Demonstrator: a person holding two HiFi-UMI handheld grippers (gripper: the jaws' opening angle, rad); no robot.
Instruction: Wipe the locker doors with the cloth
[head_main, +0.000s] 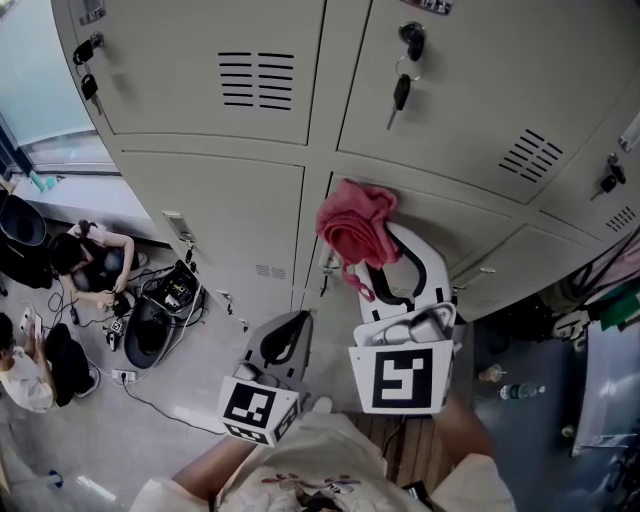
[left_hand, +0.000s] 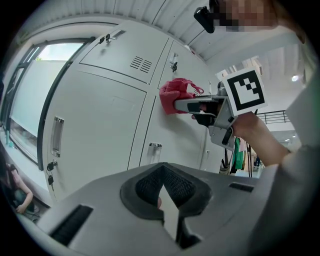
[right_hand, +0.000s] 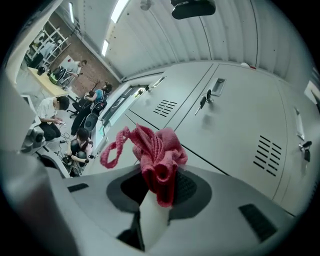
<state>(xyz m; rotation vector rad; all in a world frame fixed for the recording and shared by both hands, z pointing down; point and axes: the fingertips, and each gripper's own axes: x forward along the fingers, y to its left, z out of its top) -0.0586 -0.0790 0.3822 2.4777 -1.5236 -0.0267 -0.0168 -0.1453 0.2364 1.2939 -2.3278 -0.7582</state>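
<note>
Against the locker doors (head_main: 225, 215), just right of the seam between two lower ones, sits the pink cloth (head_main: 357, 228). It is bunched up in my right gripper (head_main: 372, 262), whose jaws are clamped on its folds. My left gripper (head_main: 283, 345) hangs lower, off the doors, jaws together with nothing between them. A key (head_main: 400, 92) dangles from the upper door's lock above the cloth. People (head_main: 95, 262) sit on the floor left of the doors.
</note>
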